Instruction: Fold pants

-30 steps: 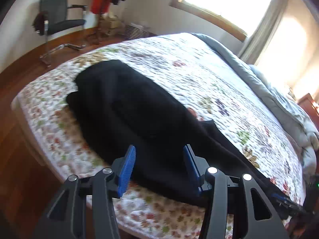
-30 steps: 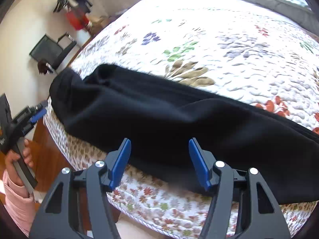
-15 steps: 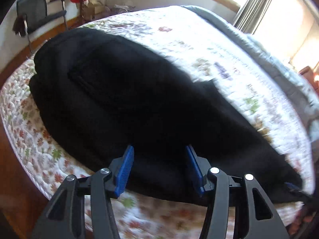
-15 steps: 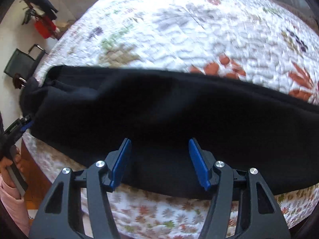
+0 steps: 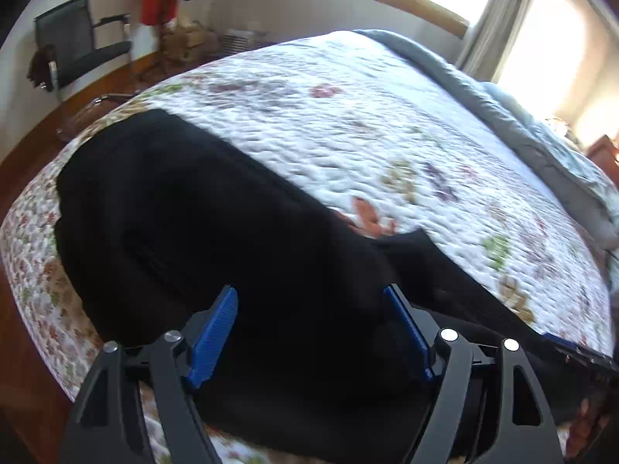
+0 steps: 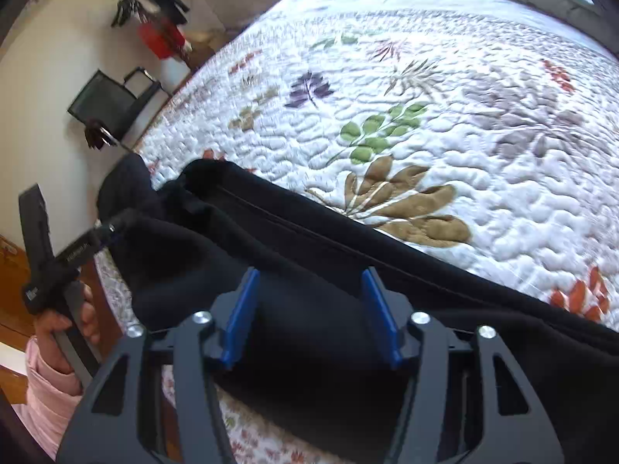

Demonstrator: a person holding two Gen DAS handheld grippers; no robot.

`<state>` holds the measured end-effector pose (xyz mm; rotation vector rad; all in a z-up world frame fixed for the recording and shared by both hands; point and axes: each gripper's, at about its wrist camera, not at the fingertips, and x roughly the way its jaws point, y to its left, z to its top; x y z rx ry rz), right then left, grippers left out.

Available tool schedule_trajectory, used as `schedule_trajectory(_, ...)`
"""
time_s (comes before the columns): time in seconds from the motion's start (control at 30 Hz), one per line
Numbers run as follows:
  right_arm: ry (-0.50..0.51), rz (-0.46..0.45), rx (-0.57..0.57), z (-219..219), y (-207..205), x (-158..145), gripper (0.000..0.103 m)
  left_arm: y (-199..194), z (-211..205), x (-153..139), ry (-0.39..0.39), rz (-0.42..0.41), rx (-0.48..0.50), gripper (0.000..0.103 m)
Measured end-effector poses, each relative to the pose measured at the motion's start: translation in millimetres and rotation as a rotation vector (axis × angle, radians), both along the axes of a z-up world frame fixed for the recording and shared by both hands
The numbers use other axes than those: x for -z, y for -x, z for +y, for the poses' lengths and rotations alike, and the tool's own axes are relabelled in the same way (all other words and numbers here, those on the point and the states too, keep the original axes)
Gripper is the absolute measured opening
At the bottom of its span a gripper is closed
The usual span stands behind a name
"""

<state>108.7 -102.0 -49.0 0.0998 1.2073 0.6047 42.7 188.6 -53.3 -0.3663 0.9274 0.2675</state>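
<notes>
Hovering over the near edge of the bed [image 5: 387, 116], you're pointing both grippers down at the black pants [image 5: 193, 212], which are lying stretched along that edge on the leaf-print quilt [image 6: 445, 96]. Your left gripper [image 5: 309, 321] is spreading its jaws right now, pads wide apart with dark fabric showing between them but nothing pinched. Your right gripper [image 6: 307, 309] is bringing its jaws together over the pants, and the blue pads aren't pressing on the cloth yet, so no grip there either. In the right wrist view, your left hand [image 6: 65, 321] in a pink sleeve is holding its tool at the far-left end of the pants. A black chair [image 5: 73, 42] is sitting by the wall beyond the bed.
</notes>
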Motion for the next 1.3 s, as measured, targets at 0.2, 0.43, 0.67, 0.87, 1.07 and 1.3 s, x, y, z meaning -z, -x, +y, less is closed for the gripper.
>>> schedule_trajectory(0.2, 0.120, 0.007, -0.052, 12, 4, 26, 0.047, -2, 6, 17, -0.010, 0.008, 0.014, 0.079)
schedule_trajectory(0.43, 0.201, -0.042, -0.168, 23, 18, 25, 0.051, -1, 3, 16, -0.028, -0.006, 0.022, 0.081)
schedule_trajectory(0.67, 0.238, -0.074, -0.218, 34, 19, 31, 0.035, -2, 2, 16, -0.032, 0.001, 0.031, 0.082)
schedule_trajectory(0.87, 0.164, -0.110, -0.157, 20, 8, 18, 0.003, 2, 5, 9, 0.017, -0.038, -0.013, 0.083)
schedule_trajectory(1.07, 0.137, -0.090, -0.094, 14, -15, 25, 0.003, 2, 1, 17, -0.031, -0.040, -0.027, 0.083)
schedule_trajectory(1.3, 0.094, -0.108, -0.114, 17, -8, 10, 0.025, 8, -3, 10, -0.058, -0.048, 0.007, 0.085)
